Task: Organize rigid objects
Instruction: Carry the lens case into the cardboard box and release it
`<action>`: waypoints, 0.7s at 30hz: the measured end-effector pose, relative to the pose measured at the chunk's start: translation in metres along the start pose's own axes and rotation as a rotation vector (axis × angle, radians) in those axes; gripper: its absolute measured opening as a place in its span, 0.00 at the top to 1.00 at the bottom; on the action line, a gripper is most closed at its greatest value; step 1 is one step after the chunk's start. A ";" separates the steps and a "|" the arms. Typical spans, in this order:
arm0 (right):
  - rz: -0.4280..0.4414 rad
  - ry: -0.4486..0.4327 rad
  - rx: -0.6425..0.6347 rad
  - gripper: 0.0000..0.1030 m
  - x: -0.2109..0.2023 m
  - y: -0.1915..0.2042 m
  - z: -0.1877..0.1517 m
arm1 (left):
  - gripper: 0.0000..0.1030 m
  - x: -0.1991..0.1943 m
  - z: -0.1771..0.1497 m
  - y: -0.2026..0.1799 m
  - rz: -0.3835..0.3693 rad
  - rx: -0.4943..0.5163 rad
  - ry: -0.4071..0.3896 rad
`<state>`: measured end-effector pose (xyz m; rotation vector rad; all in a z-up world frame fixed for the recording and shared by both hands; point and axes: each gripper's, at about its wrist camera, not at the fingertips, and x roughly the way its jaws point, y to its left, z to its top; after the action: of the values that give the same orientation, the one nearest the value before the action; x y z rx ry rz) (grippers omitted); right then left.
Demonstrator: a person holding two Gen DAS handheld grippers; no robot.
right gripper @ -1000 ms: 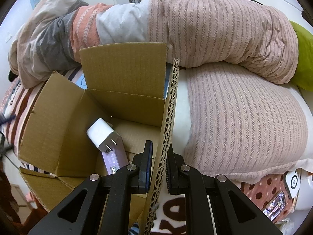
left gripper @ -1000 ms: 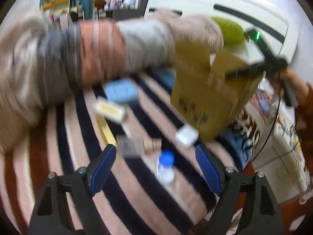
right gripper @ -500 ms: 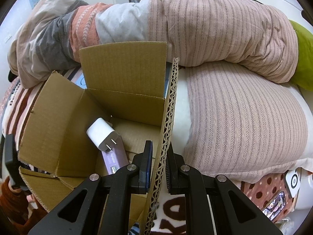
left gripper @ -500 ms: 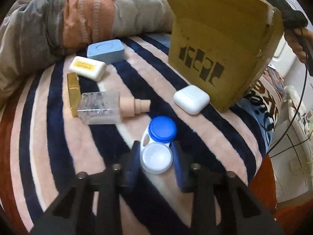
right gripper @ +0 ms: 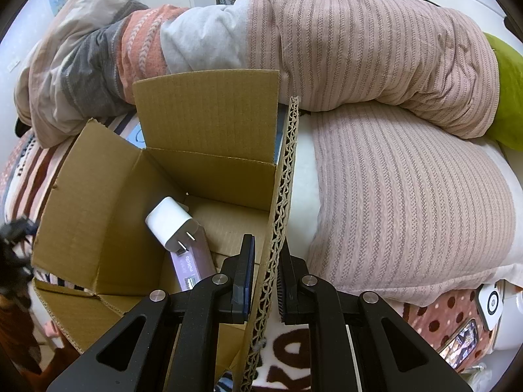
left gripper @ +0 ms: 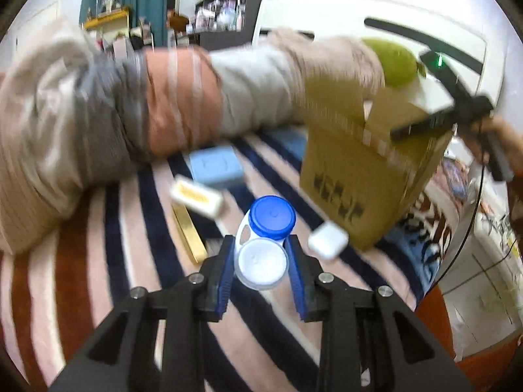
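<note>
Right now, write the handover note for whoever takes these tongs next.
Left tongs: jaws have just closed on the contact lens case, blue cap forward, above the striped blanket.
Right tongs: shut on the raised flap of the cardboard box, keeping it open.
Done: white charger and purple box are inside.
Left: drop in the lens case, then the white earbud case, white-and-yellow bar, blue case and gold stick on the blanket.
</note>
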<state>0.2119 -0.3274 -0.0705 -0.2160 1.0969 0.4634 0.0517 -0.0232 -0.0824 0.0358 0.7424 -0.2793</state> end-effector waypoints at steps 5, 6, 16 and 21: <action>0.004 -0.002 0.000 0.93 -0.001 0.000 -0.001 | 0.73 -0.026 0.055 -0.011 -0.051 0.033 -0.083; 0.005 -0.001 0.000 0.93 -0.002 0.000 0.000 | 0.73 -0.028 0.064 -0.015 -0.064 0.039 -0.089; 0.010 0.000 -0.004 0.93 -0.001 -0.002 0.001 | 0.73 0.038 0.129 -0.089 -0.227 0.107 0.048; 0.010 0.004 -0.010 0.93 -0.001 -0.003 0.002 | 0.73 0.072 0.123 -0.118 -0.259 0.132 0.162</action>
<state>0.2142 -0.3299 -0.0688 -0.2201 1.1003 0.4776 0.1522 -0.1703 -0.0326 0.0885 0.8903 -0.5779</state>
